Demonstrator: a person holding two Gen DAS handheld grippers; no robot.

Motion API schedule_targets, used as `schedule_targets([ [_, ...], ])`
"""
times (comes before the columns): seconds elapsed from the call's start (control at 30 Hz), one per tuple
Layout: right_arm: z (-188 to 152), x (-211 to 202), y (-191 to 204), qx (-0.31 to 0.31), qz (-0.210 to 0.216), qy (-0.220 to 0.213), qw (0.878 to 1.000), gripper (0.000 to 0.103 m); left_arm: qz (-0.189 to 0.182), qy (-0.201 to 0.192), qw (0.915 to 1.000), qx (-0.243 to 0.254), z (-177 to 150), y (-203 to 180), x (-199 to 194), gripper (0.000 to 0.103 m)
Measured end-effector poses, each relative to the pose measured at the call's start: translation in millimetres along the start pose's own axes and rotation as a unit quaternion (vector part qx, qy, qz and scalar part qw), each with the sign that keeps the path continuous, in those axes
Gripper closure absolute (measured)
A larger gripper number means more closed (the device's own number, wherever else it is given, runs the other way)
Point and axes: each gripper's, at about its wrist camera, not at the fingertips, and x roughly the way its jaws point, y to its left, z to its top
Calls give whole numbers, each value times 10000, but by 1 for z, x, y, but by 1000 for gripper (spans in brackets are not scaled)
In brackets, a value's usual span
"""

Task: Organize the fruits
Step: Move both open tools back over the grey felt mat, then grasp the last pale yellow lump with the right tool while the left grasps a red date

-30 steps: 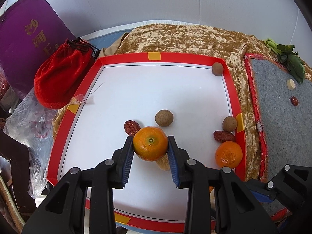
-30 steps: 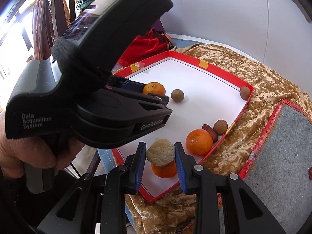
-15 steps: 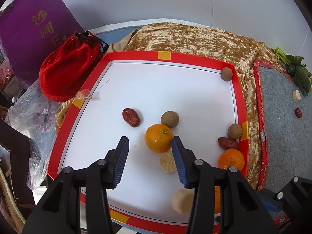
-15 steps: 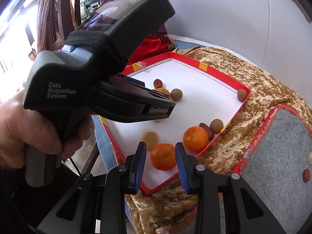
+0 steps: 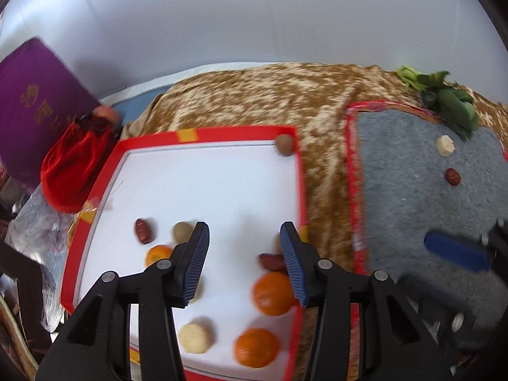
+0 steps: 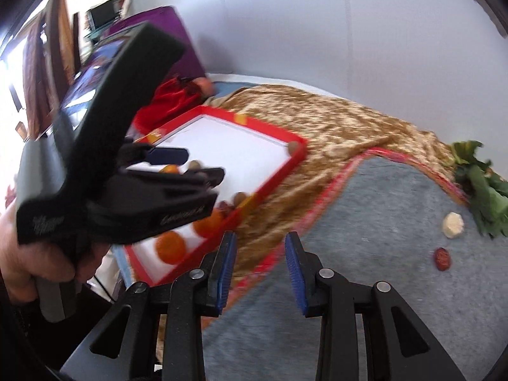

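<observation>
Three round, glossy orange tangerines (image 5: 273,292) inside red-rimmed tray (image 5: 206,134), two at 5 o'clock, one at 8. Left claw (image 5: 244,262) spread apart, empty. Right claw (image 6: 260,273) likewise apart over grey mat (image 6: 381,222).

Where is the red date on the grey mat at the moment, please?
In the right wrist view, the red date lies at the right of the grey mat, just below the pale round piece.

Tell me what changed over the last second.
Both grippers let go: the left gripper dropped its orange in the red tray, the right gripper its pale round fruit. Both swung right toward the grey mat. Other fruits stayed.
</observation>
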Motion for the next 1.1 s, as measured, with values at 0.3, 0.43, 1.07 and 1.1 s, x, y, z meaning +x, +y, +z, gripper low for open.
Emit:
schedule_targets([
  [0.3, 12, -27, -115, 1186, -846, -170, 9892, 69, -267, -1, 9988, 417, 5, -44, 1, 58],
  [0.43, 13, -26, -168, 1620, -1278, -188, 9783, 67, -309, 35, 9984, 478, 2, -47, 3, 58],
  [1.07, 15, 40, -199, 1905, -1996, 750, 9583, 75, -387, 86, 9968, 689, -8, -44, 4, 58],
  [1.1, 15, 38, -201, 1976, -1916, 739, 9585, 75, -429, 40, 9966, 709, -8, -47, 2, 58],
])
